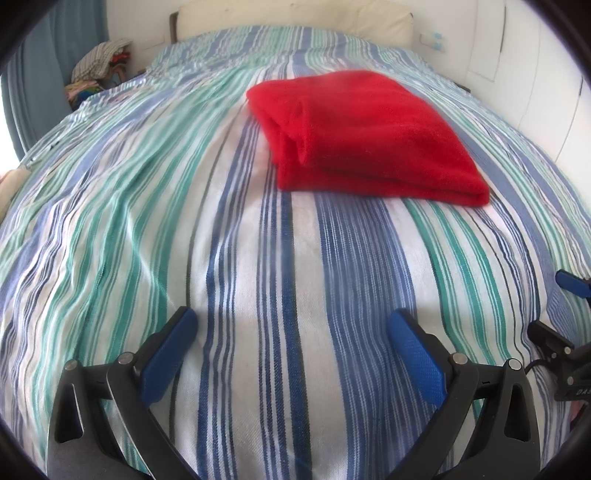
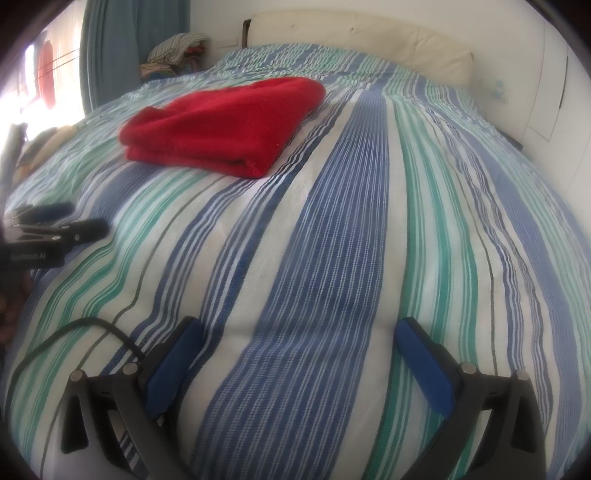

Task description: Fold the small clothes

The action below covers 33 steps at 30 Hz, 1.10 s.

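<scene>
A red garment (image 1: 365, 136) lies folded into a thick rectangle on the striped bedspread (image 1: 258, 258), ahead of both grippers; it also shows in the right wrist view (image 2: 221, 125), ahead and to the left. My left gripper (image 1: 291, 321) is open and empty, hovering low over the bedspread well short of the garment. My right gripper (image 2: 299, 328) is open and empty too, over the bedspread (image 2: 332, 240). The right gripper's tip shows at the right edge of the left wrist view (image 1: 569, 284). The left gripper shows at the left edge of the right wrist view (image 2: 66, 225).
A cream headboard (image 2: 369, 33) and white wall (image 1: 535, 92) stand behind the bed. A pile of clothes (image 1: 99, 62) sits at the far left by a blue curtain (image 2: 122, 44). A black cable (image 2: 74, 328) trails over the bedspread near my right gripper.
</scene>
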Available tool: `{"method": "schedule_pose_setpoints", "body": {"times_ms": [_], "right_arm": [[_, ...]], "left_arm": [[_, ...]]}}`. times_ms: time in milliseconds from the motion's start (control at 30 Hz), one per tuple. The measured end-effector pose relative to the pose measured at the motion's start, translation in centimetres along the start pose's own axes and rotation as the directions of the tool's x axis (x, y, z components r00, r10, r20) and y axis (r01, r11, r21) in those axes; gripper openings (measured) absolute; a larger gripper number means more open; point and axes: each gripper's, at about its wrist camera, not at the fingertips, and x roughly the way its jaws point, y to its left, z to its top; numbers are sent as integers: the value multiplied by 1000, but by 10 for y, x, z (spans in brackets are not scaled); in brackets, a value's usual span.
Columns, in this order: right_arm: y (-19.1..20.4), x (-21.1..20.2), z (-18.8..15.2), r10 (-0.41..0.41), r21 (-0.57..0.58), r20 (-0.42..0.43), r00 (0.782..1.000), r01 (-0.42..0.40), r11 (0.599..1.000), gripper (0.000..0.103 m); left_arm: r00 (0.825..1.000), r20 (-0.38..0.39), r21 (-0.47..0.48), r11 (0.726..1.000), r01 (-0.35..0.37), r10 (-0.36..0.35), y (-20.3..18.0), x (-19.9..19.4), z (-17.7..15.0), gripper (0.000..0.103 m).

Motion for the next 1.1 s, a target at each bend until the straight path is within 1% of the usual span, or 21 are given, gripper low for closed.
{"method": "schedule_pose_setpoints", "body": {"times_ms": [67,100,133,200,267,367,400,467,533,600,633,667,700,733,767,833,867,900,933,1000,1100], "right_arm": [[-6,-3,5,31,10,-22,999,-31,999,102],[-12,-8,10,65,30,-25,998,-65,997,102],[-20,-13,18,108,64,-10,994,-107,992,100],[-39,-22,42,188,140,52,981,-194,971,100],[-56,-18,75,268,205,98,958,-283,937,100],[-75,11,128,383,279,172,908,-417,865,100],[-78,25,144,392,293,181,902,-429,854,100],[-81,60,173,417,323,170,893,-450,833,100],[-77,101,195,483,366,122,867,-491,790,100],[-71,138,209,519,406,97,849,-510,758,98],[-68,154,213,527,421,91,845,-512,749,92],[-65,166,215,529,436,93,843,-512,740,84],[-62,175,216,535,441,103,838,-521,731,69],[-56,181,218,541,432,107,834,-529,731,46],[-50,183,222,524,409,86,847,-510,757,34],[-32,172,228,421,325,60,905,-416,849,28],[-24,161,231,374,277,67,925,-378,884,27],[-16,148,234,340,229,83,937,-350,908,25],[-11,134,237,321,185,110,941,-337,923,25],[-1,101,241,307,104,166,937,-326,940,24],[8,51,249,321,24,243,915,-337,941,24]], "left_arm": [[991,1,-34,990,134,-134,11,-7,17,102],[983,15,-59,981,184,-183,18,-10,28,102],[978,31,-84,974,209,-208,24,-10,41,102],[973,53,-112,967,230,-226,32,-1,71,102],[973,48,-133,964,230,-225,39,21,100,102],[978,-20,-194,960,199,-207,51,63,132,102],[975,-35,-204,957,207,-218,53,73,140,102],[973,-50,-195,957,213,-227,55,88,154,102],[972,-52,-182,959,217,-230,55,96,162,102],[968,-42,-183,954,235,-247,53,101,169,99],[963,-35,-185,949,257,-268,52,103,171,82],[952,-44,-182,939,292,-304,50,107,173,65],[941,-65,-181,931,317,-333,47,112,175,37],[945,-65,-173,937,305,-320,47,113,175,28],[952,-50,-155,944,293,-303,44,110,177,25],[962,-25,-115,957,268,-272,38,98,178,21],[965,-5,-97,960,262,-264,35,89,178,21],[965,19,-76,962,264,-263,32,78,177,20],[964,42,-58,963,265,-263,31,65,177,20],[958,90,-31,961,275,-271,30,34,176,20],[942,162,7,955,295,-293,32,-10,180,20]]}}
